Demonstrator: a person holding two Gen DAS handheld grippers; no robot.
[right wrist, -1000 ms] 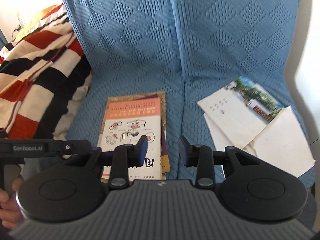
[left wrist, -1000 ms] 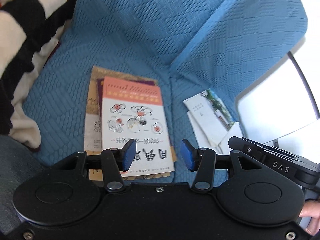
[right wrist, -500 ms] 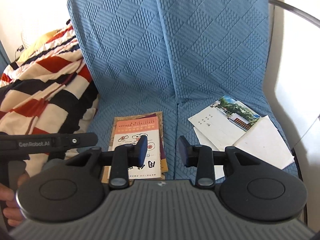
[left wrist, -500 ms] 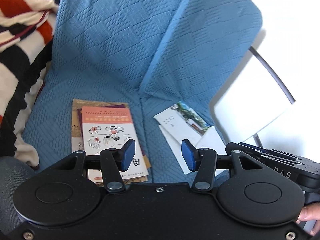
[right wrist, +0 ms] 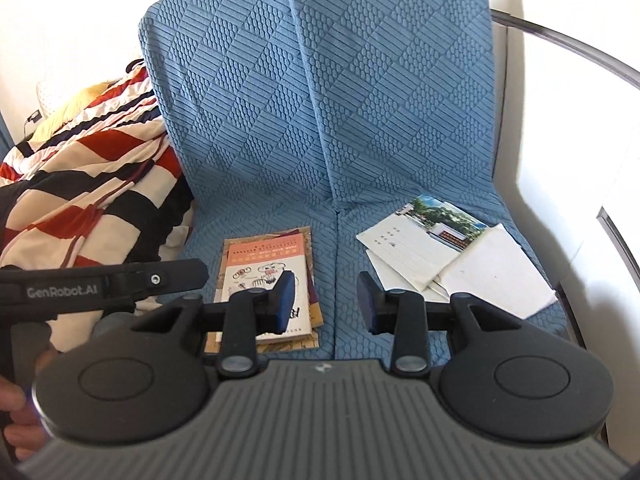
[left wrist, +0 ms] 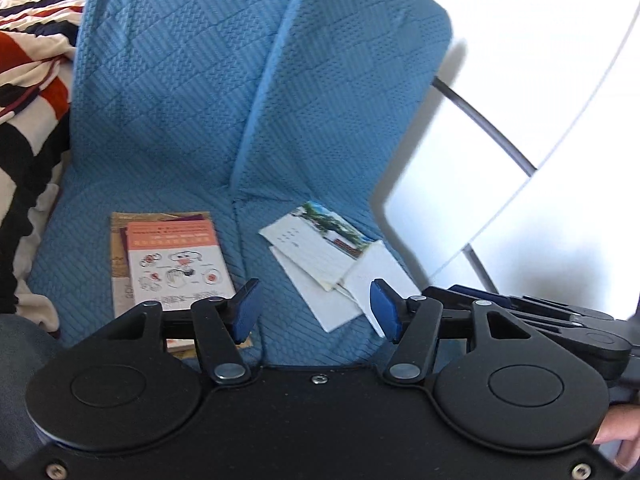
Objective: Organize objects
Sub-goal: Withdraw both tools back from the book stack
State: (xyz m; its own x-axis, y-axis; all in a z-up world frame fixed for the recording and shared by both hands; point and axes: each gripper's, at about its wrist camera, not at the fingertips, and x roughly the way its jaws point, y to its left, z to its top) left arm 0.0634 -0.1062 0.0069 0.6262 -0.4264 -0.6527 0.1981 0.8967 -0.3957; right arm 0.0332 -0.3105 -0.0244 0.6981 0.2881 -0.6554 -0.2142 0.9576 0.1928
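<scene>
A stack of booklets (left wrist: 176,264) (right wrist: 266,276), the top one orange and white with drawings, lies on the left half of a blue quilted seat. A looser pile of white papers and a photo leaflet (left wrist: 332,256) (right wrist: 436,252) lies on the right half. My left gripper (left wrist: 314,310) hovers above the seat's front edge, its jaws opening with nothing between them. My right gripper (right wrist: 326,300) hangs above the gap between the two piles, its jaws parted and empty. Each gripper's body shows at the edge of the other's view.
The blue seat cover (right wrist: 332,112) runs up the chair back. A red, black and white striped blanket (right wrist: 80,184) is heaped to the left. A dark metal armrest tube (right wrist: 560,40) curves round the right side. White walls stand behind.
Both grippers have pulled back and risen from the seat, so the booklets and papers look smaller and more chair back shows. The left jaws have widened.
</scene>
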